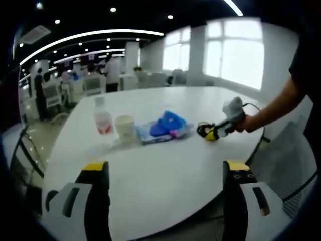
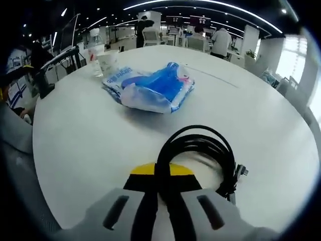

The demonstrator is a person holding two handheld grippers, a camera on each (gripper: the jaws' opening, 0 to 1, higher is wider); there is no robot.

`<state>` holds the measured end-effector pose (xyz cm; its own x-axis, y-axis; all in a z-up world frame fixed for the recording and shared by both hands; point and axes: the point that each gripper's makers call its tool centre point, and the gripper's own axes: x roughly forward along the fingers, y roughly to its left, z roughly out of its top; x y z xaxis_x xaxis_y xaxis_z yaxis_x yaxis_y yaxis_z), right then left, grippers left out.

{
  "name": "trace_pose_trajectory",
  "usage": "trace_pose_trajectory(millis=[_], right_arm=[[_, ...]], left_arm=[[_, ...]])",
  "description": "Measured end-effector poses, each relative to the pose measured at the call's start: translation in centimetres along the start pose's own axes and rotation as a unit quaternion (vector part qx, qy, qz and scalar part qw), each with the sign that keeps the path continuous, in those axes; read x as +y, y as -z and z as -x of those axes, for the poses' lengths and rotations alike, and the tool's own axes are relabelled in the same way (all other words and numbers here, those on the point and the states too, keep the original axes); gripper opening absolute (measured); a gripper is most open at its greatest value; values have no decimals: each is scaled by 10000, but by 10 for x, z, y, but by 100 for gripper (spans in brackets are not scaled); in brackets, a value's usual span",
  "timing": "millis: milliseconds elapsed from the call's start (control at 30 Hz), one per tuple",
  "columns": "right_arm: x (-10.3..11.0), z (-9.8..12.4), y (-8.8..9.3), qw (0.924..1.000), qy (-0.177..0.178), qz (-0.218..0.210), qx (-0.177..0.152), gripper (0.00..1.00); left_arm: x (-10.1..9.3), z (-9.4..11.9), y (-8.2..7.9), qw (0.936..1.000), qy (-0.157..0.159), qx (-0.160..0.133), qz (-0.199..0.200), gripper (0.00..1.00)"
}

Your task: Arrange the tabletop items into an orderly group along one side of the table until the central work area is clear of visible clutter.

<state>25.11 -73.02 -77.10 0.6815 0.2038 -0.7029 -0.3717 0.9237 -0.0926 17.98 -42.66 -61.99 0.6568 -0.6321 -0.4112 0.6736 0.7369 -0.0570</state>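
My left gripper (image 1: 165,173) hovers over the near edge of the white table (image 1: 165,201), jaws spread wide with nothing between them. My right gripper (image 2: 161,175) has its jaws closed on a coiled black cable (image 2: 200,145), which rests on the table. Beyond the coil lies a blue-and-clear plastic bag (image 2: 153,88). Farther on, close together, stand a paper cup (image 2: 108,63) and a water bottle (image 2: 94,47).
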Motion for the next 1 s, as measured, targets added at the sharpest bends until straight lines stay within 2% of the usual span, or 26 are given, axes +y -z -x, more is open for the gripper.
trace_pose_trajectory(millis=[67,100,133,533,1000], right_arm=[[3,2,0,9998,-20,175,-20,1],[2,4,-13,9989,22,333,-326,1],[4,9,-8,9997,1,187,-149,1],[16,26,-29,9980,-17,487,-411,0],[36,42,-43,9960,-120,556,-695,0]], left_arm=[[0,0,0,10000,6,-6,-6,91],[0,0,-1,10000,11,-18,-11,91],[0,0,-1,10000,15,-23,-9,91],[-2,0,-3,10000,50,-72,-32,91],[-4,1,-5,9999,87,-136,-55,90]])
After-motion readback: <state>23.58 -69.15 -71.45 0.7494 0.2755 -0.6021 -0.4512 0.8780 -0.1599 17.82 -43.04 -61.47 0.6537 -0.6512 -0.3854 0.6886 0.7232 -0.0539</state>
